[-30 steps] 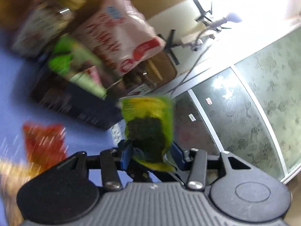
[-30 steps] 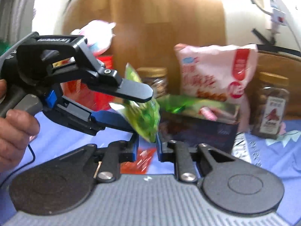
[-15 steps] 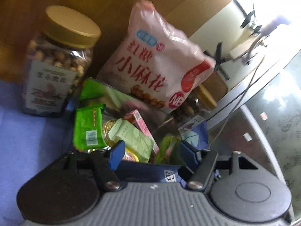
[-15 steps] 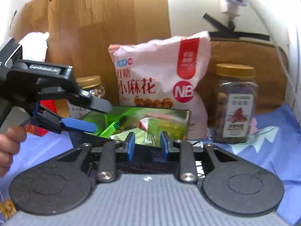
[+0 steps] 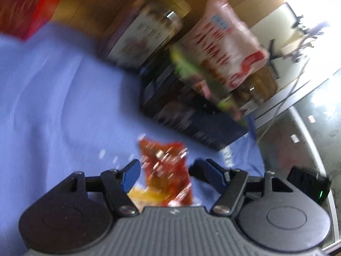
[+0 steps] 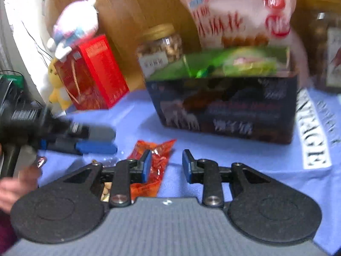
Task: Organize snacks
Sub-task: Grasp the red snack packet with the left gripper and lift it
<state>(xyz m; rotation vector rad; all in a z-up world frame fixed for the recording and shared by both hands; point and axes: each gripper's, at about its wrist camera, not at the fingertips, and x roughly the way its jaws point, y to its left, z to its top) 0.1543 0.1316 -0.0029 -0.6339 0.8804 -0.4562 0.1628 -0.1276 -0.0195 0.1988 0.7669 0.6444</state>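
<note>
A dark snack box (image 6: pixel 230 108) stands open on the blue cloth with green packets (image 6: pixel 223 66) inside; it also shows in the left wrist view (image 5: pixel 187 115). A red-orange snack packet (image 6: pixel 153 160) lies flat on the cloth in front of it, also in the left wrist view (image 5: pixel 166 170). My left gripper (image 5: pixel 165 173) is open and empty, just above that packet. It shows in the right wrist view (image 6: pixel 96 143) at the left. My right gripper (image 6: pixel 166 165) is open and empty, just right of the packet.
A big pink snack bag (image 6: pixel 236 15) and nut jars (image 6: pixel 162 44) stand behind the box against a wooden board. A red carton (image 6: pixel 93 72) with plush toys stands at the left. A yellow packet (image 5: pixel 145 196) lies beside the red one.
The left gripper let the green-yellow packet go into the box, then pulled back and down to the red packet. The right gripper also drew back from the box and opened wider.
</note>
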